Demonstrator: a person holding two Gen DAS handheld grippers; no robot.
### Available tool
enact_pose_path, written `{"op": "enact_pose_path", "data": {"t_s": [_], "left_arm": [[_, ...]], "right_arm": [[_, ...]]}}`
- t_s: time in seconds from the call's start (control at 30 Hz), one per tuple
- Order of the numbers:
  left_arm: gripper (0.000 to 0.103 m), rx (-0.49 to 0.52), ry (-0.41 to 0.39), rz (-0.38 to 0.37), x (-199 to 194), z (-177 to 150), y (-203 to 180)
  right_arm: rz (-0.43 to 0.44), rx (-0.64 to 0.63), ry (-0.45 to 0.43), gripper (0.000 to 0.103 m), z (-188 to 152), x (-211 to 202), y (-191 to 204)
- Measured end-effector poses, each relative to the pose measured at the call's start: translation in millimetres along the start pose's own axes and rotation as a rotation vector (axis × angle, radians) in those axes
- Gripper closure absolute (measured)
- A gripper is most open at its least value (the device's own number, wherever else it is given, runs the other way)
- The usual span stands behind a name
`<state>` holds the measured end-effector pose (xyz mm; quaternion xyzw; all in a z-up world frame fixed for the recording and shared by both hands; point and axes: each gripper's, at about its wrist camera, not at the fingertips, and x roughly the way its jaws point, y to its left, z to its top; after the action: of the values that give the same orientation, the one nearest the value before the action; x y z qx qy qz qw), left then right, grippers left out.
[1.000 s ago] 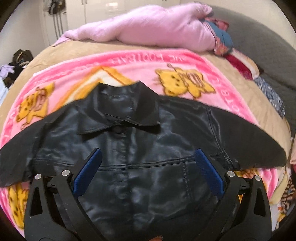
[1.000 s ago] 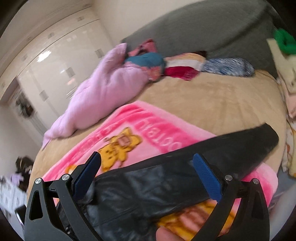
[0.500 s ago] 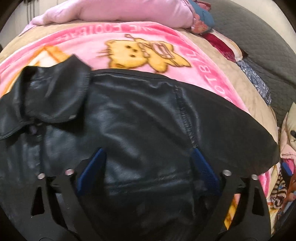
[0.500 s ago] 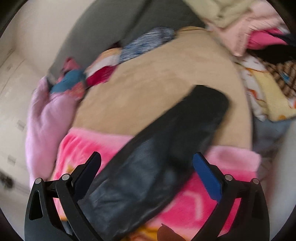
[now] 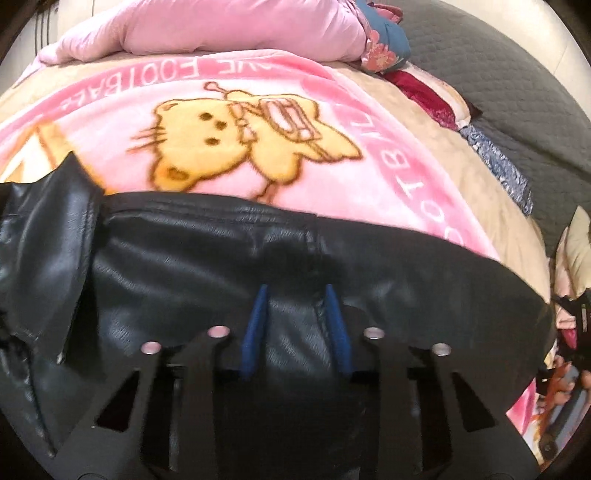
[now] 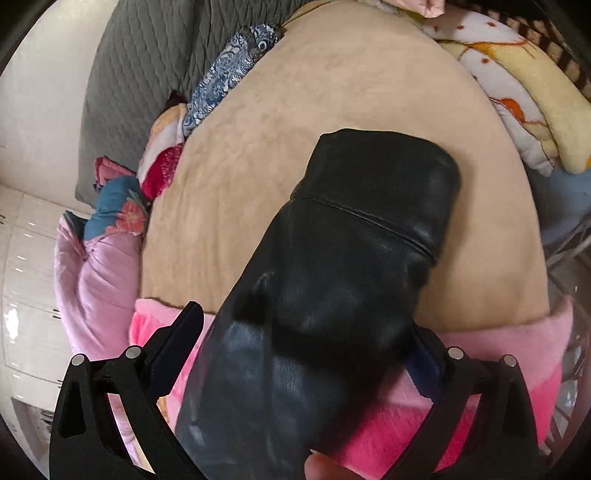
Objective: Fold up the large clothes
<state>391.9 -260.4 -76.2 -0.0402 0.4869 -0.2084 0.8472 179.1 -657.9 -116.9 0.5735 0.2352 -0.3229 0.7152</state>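
A black leather jacket lies flat, front up, on a pink cartoon blanket on the bed. My left gripper is down on the jacket near its right shoulder seam, its blue pads closed to a narrow gap pinching a fold of leather. In the right wrist view the jacket's right sleeve runs out over the tan bed cover, cuff end far. My right gripper is open, its fingers straddling the sleeve just above it.
A pink duvet and folded clothes lie at the head of the bed by a grey quilted headboard. A pile of blankets sits past the bed's right edge. The tan bed cover surrounds the sleeve.
My left gripper moved right and down onto the shoulder area and closed from wide open to a pinch. My right gripper swung down over the sleeve, staying open.
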Motion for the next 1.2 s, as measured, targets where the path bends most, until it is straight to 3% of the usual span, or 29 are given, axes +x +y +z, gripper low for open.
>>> {"op": "enact_pose_path", "data": {"t_s": [0.07, 0.1, 0.17, 0.23, 0.4, 0.5, 0.63, 0.7, 0.83, 0.9, 1.0, 1.17, 1.2], "left_arm": [[0.097, 0.010, 0.002, -0.029, -2.1, -6.3, -4.3], [0.097, 0.023, 0.010, -0.043, -4.2, -14.2, -8.3], [0.097, 0.045, 0.011, -0.054, -8.4, -26.2, -12.4], [0.097, 0.017, 0.029, -0.120, -14.3, -39.2, -10.7], [0.097, -0.022, 0.063, -0.263, -27.0, -66.5, -13.7], [0.097, -0.027, 0.057, -0.278, -29.3, -74.4, -12.8], [0.097, -0.143, 0.097, -0.396, -29.2, -66.6, 5.8], [0.084, -0.171, 0.088, -0.430, -38.4, -60.4, 12.3], [0.068, -0.190, 0.013, -0.443, -81.2, -45.9, 30.4], [0.053, -0.207, -0.043, -0.440, -108.0, -40.2, 44.5], [0.044, -0.233, -0.119, -0.430, -147.2, -34.6, 68.8], [0.043, -0.314, -0.272, -0.446, -221.5, -30.5, 117.9], [0.036, -0.319, -0.298, -0.438, -233.0, -29.0, 123.6]], "right_arm": [[-0.009, -0.029, -0.022, 0.040, 1.4, 2.6, 4.5], [0.006, -0.030, -0.027, 0.059, 0.8, 2.5, 5.0], [0.066, -0.007, -0.021, 0.073, 1.4, 4.8, 4.1], [0.083, -0.029, -0.037, 0.082, -1.0, -1.1, 8.9], [0.166, -0.127, -0.094, 0.089, -6.6, -28.6, 33.7], [0.261, -0.204, -0.136, 0.090, -16.2, -51.9, 57.3], [0.424, -0.310, -0.128, 0.092, -43.7, -76.6, 92.3], [0.495, -0.384, -0.113, 0.092, -63.7, -89.3, 112.6], [0.624, -0.527, -0.092, 0.093, -103.2, -111.7, 149.0], [0.686, -0.580, -0.065, 0.093, -125.6, -120.4, 164.9], [0.770, -0.691, -0.036, 0.093, -164.4, -138.6, 185.6], [0.913, -0.845, 0.053, 0.094, -230.0, -164.9, 209.5], [0.926, -0.869, 0.061, 0.094, -239.6, -168.8, 212.1]]}}
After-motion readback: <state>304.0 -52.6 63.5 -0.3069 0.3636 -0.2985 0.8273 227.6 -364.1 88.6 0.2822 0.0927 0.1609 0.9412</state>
